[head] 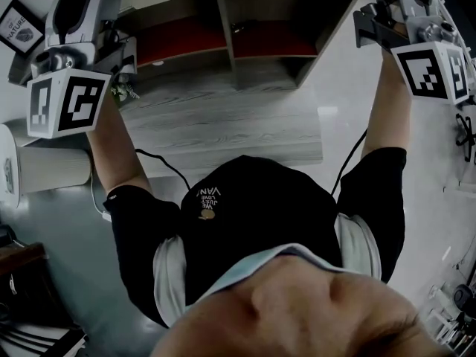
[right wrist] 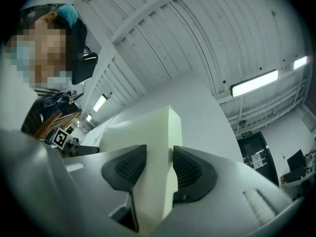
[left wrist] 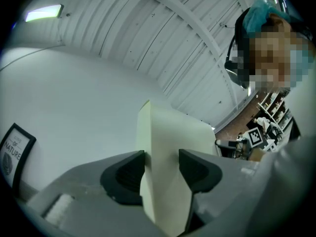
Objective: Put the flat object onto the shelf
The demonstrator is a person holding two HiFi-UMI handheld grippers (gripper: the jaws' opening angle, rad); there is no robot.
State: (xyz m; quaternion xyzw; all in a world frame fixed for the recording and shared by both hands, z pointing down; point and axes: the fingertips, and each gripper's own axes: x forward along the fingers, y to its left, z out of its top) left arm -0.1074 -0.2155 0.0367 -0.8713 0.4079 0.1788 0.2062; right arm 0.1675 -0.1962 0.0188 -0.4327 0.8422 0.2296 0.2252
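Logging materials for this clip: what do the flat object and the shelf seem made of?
Flat object: pale cream, matte, thick with crisp edges; perhaps foam or painted board. Shelf: light wood-look frame, matte red inner panels; probably laminate.

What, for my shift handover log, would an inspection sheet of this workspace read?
Surface: grey wood-grain floor panel in front of the shelf, bare where visible.
Job's things: pale flat panel held up by both grippers; shelf with red-lined open compartments, panel not yet on it.
Clutter: framed print and white cylinder at the left.
Grippers: left gripper shut on the panel; right gripper shut on it too.
Cables: black cables trail along both arms.
Surroundings: ribbed white ceiling with a lit strip light.
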